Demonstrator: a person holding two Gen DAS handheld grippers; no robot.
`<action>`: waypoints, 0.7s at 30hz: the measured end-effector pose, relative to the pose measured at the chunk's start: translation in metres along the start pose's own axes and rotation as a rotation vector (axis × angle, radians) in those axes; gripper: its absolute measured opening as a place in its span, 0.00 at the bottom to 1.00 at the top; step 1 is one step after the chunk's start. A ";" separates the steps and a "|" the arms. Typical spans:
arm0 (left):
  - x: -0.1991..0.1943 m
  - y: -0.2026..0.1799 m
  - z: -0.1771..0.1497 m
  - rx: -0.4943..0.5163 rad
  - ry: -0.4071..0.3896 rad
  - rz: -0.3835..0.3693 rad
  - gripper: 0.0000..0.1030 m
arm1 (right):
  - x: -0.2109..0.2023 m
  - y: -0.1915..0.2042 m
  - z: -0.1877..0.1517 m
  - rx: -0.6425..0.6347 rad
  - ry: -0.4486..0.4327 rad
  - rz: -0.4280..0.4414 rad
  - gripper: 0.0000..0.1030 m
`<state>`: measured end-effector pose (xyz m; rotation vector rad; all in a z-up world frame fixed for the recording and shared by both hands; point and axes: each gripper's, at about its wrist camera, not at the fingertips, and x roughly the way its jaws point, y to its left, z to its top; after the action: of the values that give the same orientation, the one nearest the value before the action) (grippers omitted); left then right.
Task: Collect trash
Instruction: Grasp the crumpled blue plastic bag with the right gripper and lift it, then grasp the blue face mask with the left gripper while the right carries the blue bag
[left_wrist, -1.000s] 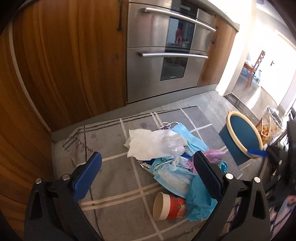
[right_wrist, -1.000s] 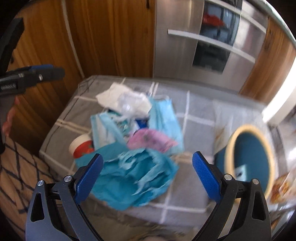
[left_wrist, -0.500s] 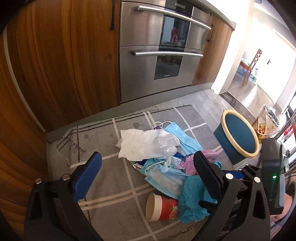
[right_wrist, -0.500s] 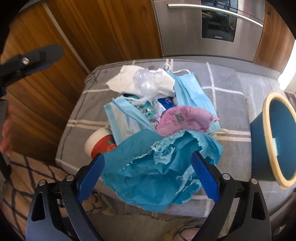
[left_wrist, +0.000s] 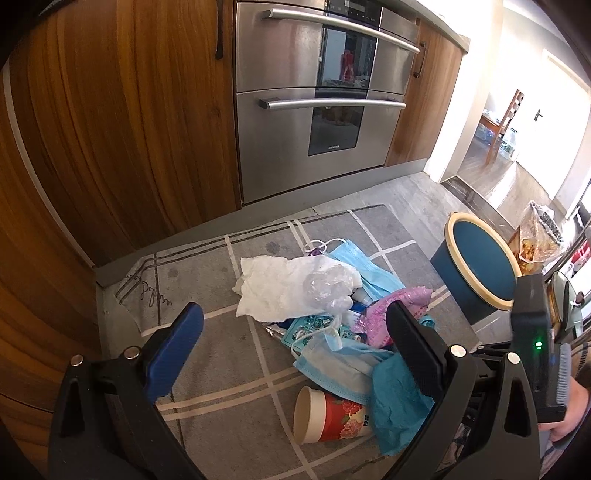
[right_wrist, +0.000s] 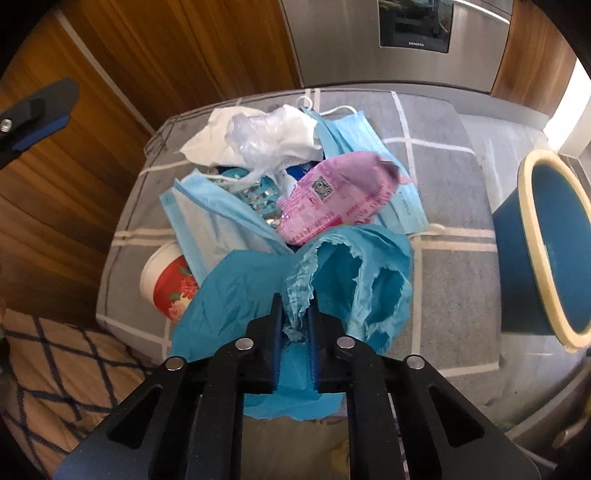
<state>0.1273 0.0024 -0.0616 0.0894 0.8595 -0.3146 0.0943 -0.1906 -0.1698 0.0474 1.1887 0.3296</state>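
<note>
A pile of trash lies on a grey checked mat (left_wrist: 221, 369): a crumpled teal paper (right_wrist: 243, 291), a pink wrapper (right_wrist: 332, 199), blue face masks (right_wrist: 218, 218), a white tissue (left_wrist: 273, 288) and a red paper cup (left_wrist: 328, 415) on its side. My right gripper (right_wrist: 294, 317) is shut on the near edge of the teal paper. My left gripper (left_wrist: 291, 332) is open and empty, held above the near left of the pile. A blue bin (left_wrist: 476, 266) with a cream rim stands right of the mat; it also shows in the right wrist view (right_wrist: 550, 251).
Wooden cabinets (left_wrist: 110, 129) and a steel oven (left_wrist: 317, 103) stand behind the mat. A clear bag with food scraps (left_wrist: 535, 240) sits beyond the bin. A checked cloth (right_wrist: 55, 369) lies at the near left.
My right gripper has moved down and forward to the pile and closed on the teal paper. The left gripper stayed open and drew back a little.
</note>
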 end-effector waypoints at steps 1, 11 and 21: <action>0.000 0.000 0.000 -0.002 -0.002 -0.001 0.95 | -0.004 0.000 0.001 0.001 -0.010 0.007 0.11; 0.007 0.002 -0.002 -0.014 0.014 0.016 0.95 | -0.050 -0.024 0.017 0.074 -0.113 0.017 0.10; 0.029 -0.015 -0.019 0.015 0.098 -0.009 0.95 | -0.118 -0.069 0.046 0.127 -0.321 -0.036 0.10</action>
<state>0.1258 -0.0149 -0.0952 0.1158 0.9553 -0.3274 0.1132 -0.2821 -0.0605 0.1829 0.8901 0.2050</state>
